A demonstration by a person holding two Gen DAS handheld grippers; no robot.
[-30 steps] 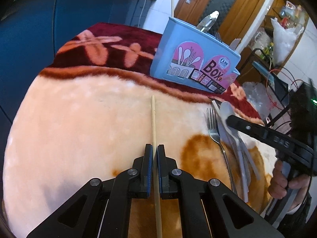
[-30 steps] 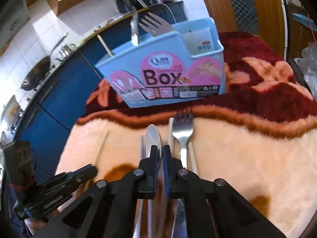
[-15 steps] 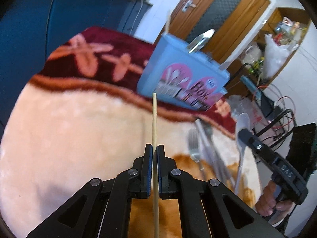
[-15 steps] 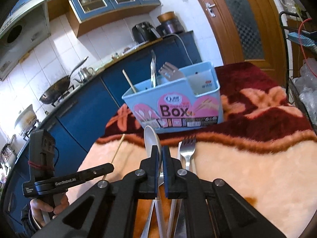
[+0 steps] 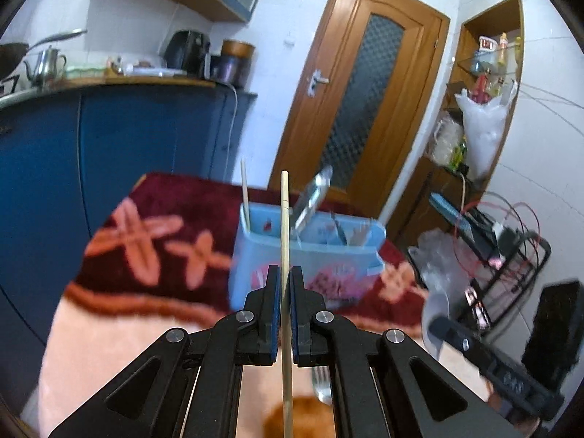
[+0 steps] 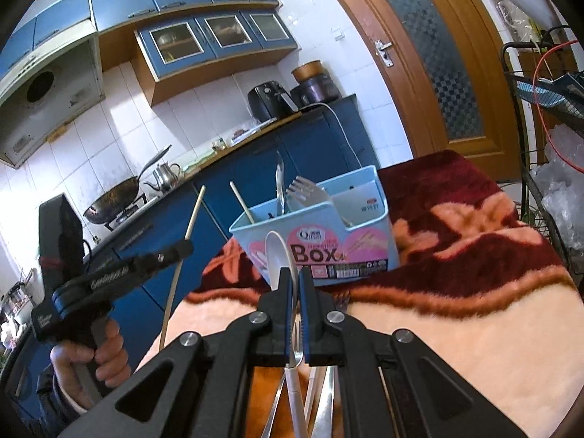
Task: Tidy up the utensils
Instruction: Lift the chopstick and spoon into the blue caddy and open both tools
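My left gripper (image 5: 285, 273) is shut on a wooden chopstick (image 5: 285, 226), lifted off the blanket and pointing toward the light blue utensil box (image 5: 306, 255). The right wrist view shows that same chopstick (image 6: 191, 219) tilted up, left of the box (image 6: 350, 244). My right gripper (image 6: 295, 275) is shut on the handle of a white spoon (image 6: 278, 255), raised in front of the box. The box holds another chopstick (image 6: 241, 202), a fork (image 6: 304, 193) and a knife (image 6: 280, 186). More cutlery (image 6: 325, 398) lies on the blanket under the right gripper.
The table is covered by a fluffy peach and dark red blanket (image 6: 474, 314). Blue kitchen cabinets (image 5: 109, 153) stand behind it, a wooden door (image 5: 357, 109) beyond. A wire rack with cables and bags (image 5: 503, 241) stands at the right.
Both grippers have risen off the blanket, the left with the chopstick and the right with the white spoon, and both now point more level toward the box.
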